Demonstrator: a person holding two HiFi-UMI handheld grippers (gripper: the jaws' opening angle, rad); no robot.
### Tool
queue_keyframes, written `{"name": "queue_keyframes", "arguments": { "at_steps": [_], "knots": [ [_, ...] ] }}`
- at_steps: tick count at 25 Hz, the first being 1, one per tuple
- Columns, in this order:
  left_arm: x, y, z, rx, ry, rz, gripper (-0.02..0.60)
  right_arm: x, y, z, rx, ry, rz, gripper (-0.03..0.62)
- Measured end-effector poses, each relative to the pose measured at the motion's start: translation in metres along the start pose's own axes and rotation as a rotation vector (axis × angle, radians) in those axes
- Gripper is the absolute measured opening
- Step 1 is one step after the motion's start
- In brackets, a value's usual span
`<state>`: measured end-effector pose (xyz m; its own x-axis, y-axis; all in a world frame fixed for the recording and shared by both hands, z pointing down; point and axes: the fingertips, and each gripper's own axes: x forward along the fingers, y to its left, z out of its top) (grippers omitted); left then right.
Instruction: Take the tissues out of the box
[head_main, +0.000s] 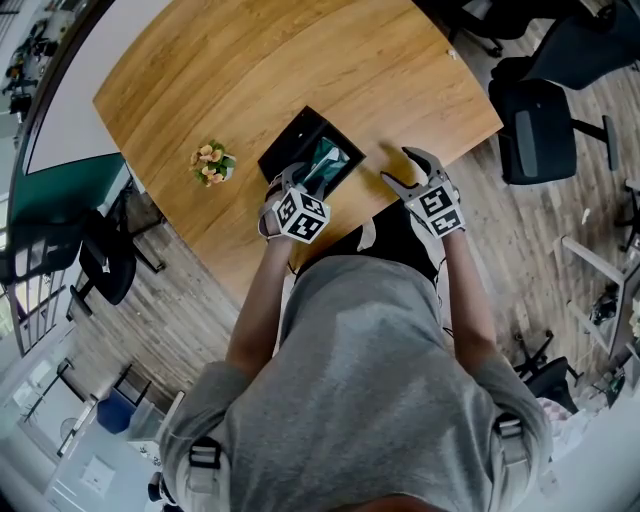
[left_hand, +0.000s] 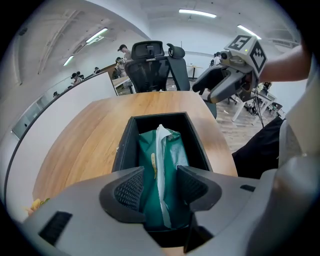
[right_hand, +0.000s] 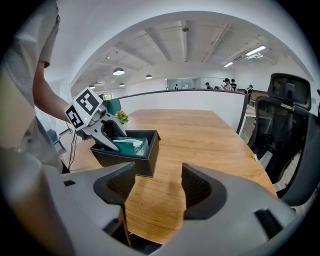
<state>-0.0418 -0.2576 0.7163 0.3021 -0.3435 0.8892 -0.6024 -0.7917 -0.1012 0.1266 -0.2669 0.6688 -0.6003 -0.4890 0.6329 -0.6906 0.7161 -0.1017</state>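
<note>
Straddling white tissue (left_hand: 161, 145), left gripper (left_hand: 160, 187): jaws moderately apart, lower centre of its own view.
Right gripper (right_hand: 157, 187): jaws wide, nothing between them, above the near table (right_hand: 200, 135) edge.
Tissue pack (left_hand: 175, 150): green, lying inside the box.
Box (left_hand: 199, 137): black, open-topped, centre of head view.
Flowers (head_main: 212, 163): left of box.
Office chair (left_hand: 150, 65): top centre, beyond table.

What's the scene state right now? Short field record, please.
table: wooden
box: black, open top, on the table
tissue pack: green, inside the box
white tissue: showing along the pack's top
left gripper: open, fingers either side of the white tissue
right gripper: open, empty, apart from the box
flowers: on the table
task: tissues not yet out
</note>
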Motion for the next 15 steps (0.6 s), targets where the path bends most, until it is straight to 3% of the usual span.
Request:
{"name": "queue_keyframes", "arguments": {
  "at_steps": [4,9,15],
  "knots": [
    [0.005,-0.001,-0.003,0.044,0.043,0.02,0.206,0.004,-0.003,0.0,-0.003,0.0,0.013,0.299],
    [0.006,-0.003,-0.004,0.111,0.051,0.012,0.132,0.005,-0.013,0.004,0.037,-0.027,0.016,0.295],
    [0.006,-0.001,-0.006,0.133,0.063,0.021,0.071,0.006,-0.013,0.006,0.029,-0.034,0.016,0.291]
  ]
}}
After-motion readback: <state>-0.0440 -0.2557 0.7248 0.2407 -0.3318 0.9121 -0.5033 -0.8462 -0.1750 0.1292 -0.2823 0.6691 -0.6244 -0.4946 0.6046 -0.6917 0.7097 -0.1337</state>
